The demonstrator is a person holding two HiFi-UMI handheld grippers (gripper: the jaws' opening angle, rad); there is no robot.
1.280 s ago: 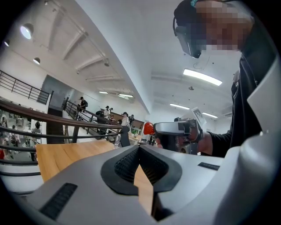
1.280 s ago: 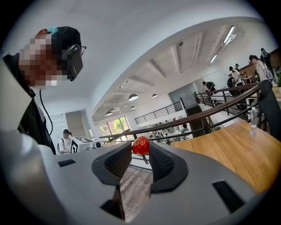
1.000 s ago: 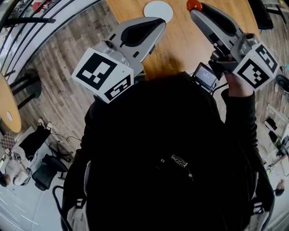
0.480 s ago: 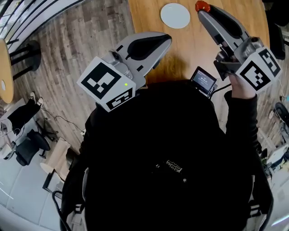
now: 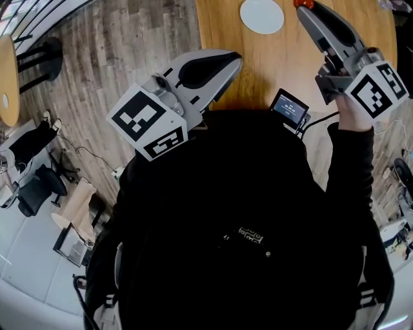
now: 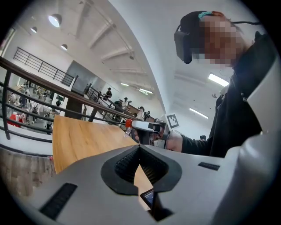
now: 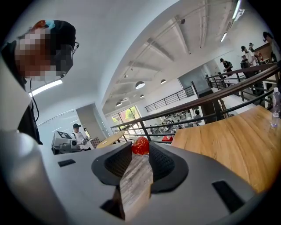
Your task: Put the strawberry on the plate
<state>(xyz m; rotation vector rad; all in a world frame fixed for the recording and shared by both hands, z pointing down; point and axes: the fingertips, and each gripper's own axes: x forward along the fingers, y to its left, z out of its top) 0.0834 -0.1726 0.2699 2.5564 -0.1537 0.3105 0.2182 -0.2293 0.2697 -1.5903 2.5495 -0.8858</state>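
A red strawberry [image 5: 303, 3] sits pinched at the tip of my right gripper [image 5: 306, 8], raised above the wooden table [image 5: 258, 71] just right of the white plate [image 5: 261, 15]. In the right gripper view the strawberry [image 7: 140, 145] is held between the tips of the right gripper [image 7: 140, 148]. My left gripper [image 5: 236, 59] hovers over the table's near edge, left of the plate, its jaws shut and empty. The left gripper [image 6: 139, 148] view shows its jaws meeting at the tip, and beyond them the strawberry [image 6: 128, 124] in the other gripper.
A small screen device [image 5: 288, 107] hangs at the table's near edge in front of my body. A clear bottle [image 7: 275, 107] stands on the far side of the table [image 7: 228, 132]. Plank floor, a railing and chairs lie to the left.
The right gripper with the strawberry has shifted right and farther up the head view, as has the plate. The left gripper has hardly moved and stays shut.
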